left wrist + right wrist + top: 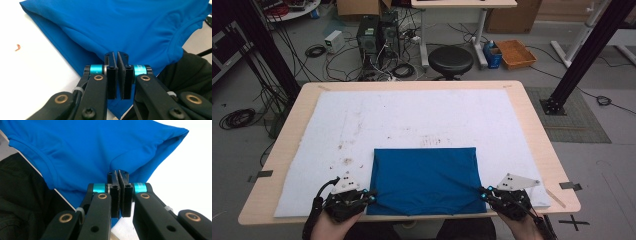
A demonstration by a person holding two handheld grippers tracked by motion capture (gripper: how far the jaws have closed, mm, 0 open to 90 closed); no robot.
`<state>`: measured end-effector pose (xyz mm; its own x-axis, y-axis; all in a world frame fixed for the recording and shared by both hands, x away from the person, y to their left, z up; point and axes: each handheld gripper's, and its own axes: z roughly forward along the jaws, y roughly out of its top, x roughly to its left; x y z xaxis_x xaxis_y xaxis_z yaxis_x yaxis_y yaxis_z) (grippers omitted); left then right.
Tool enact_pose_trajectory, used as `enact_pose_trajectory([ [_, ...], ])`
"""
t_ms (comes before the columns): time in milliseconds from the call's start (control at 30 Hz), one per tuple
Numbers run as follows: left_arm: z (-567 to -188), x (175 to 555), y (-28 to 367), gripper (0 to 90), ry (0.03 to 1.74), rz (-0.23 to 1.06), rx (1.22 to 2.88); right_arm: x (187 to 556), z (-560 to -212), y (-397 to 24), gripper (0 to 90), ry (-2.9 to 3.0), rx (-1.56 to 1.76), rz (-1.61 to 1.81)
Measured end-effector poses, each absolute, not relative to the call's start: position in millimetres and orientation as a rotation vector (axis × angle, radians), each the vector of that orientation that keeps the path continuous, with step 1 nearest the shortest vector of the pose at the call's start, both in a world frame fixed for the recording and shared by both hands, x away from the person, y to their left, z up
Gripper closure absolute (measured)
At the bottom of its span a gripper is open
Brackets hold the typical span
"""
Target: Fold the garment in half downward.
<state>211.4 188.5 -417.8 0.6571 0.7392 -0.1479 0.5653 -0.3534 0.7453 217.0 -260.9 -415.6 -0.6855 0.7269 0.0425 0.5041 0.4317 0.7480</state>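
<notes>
- High view first: the wooden tabletop (532, 130) carries a white felt mat (412, 120), spread wide so the cloth has a soft, flat bed to be folded on.
- On the mat's near half lies the blue T-shirt (424, 175), folded to a neat rectangle, its near hem right at the person's edge, within easy reach of both hands.
- One gripper at each near corner, and that looks deliberate to me: a corner apiece keeps the hem taut and level for the next fold.
- Left gripper (371, 196) sits at the near left corner; in the left gripper view its jaws are pinched nearly together, blue fabric (140, 32) bunching at the tips, so it is clamped on the T-shirt.
- Right gripper (483, 193) mirrors it at the near right corner, jaws squeezed narrow on the cloth (82, 150) in the right gripper view.
</notes>
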Motion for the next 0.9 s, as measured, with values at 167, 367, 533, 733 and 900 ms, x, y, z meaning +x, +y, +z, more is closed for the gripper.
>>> enact_pose_trajectory([
  [167,-413.7,214.1,191.2,69.1,1.004,0.298,2.047,217.9,-410.0,-264.0,76.2,2.35,1.068,1.133],
  [367,-403.2,233.7,195.4,52.8,1.032,0.369,1.989,235.5,-397.3,-271.8,64.0,2.247,1.101,1.148],
  [533,-397.3,265.0,198.1,48.1,1.036,0.436,1.921,270.7,-387.6,-275.1,61.5,2.17,1.165,1.196],
  [733,-399.6,305.7,197.9,47.3,1.073,0.479,1.884,312.6,-387.6,-270.1,59.7,2.118,1.226,1.194],
  [900,-411.6,337.7,199.2,47.4,1.128,0.513,1.895,343.1,-399.3,-261.0,58.5,2.118,1.287,1.168],
])
